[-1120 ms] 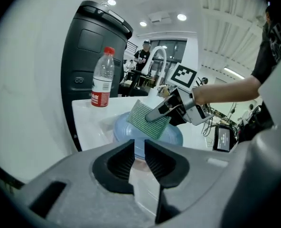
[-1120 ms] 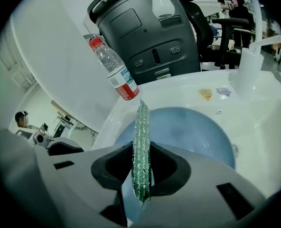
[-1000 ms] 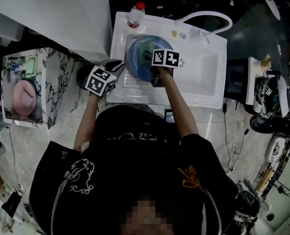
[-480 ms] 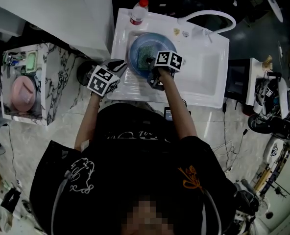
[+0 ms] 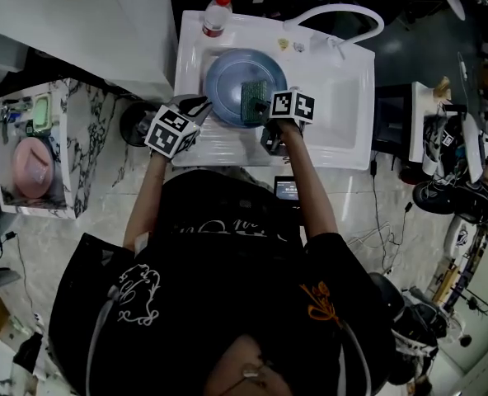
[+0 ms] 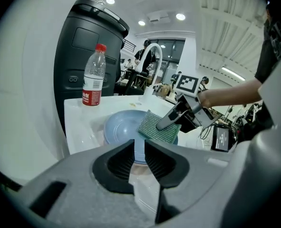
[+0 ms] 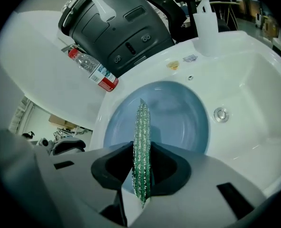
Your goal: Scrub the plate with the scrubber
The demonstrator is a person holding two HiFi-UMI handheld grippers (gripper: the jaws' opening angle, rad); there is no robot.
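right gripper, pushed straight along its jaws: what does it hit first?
The blue plate. The right gripper is shut on the green scrubber, whose far edge leads into the plate's middle. Scrubber and plate may already touch; depth is unclear.

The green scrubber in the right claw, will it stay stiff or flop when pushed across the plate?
Probably fairly flexible: the scrubber is a thin mesh sheet, yet it stands edge-up from the right claw without drooping, so it has some stiffness. Likely very light, being so thin. Its rough weave should drag rather than slip on the plate.
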